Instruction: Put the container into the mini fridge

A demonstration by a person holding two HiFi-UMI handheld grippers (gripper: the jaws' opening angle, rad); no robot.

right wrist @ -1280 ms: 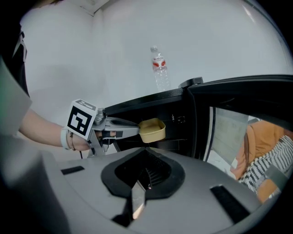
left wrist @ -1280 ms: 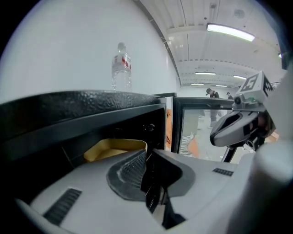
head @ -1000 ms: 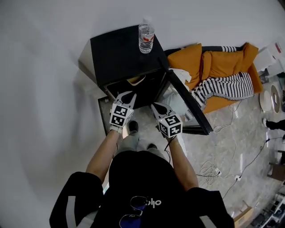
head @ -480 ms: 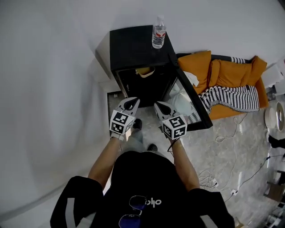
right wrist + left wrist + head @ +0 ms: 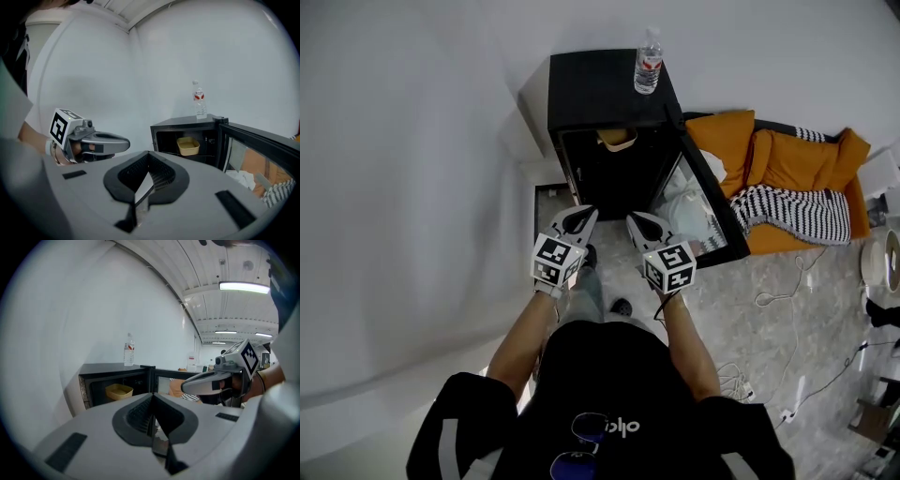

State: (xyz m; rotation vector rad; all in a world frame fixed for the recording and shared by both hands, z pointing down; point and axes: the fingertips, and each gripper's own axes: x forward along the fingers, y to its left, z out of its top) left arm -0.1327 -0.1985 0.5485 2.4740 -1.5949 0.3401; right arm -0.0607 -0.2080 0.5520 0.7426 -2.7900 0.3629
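The left gripper (image 5: pixel 581 216) and right gripper (image 5: pixel 635 223) are both clenched on nothing, side by side at frame centre. Above them, the container (image 5: pixel 188 146) sits on a shelf inside the open mini fridge (image 5: pixel 600 89). In the head view, the fridge's top hides all but the container's rim.

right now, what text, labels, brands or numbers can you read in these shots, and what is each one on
"olio", or close to it: white print on the person's black shirt, too small to be sure of.
Bottle: red label, print too small to read.
Cubes on the left gripper and right gripper: black and white square markers only, no letters or numbers.
Fridge and container: no text visible.
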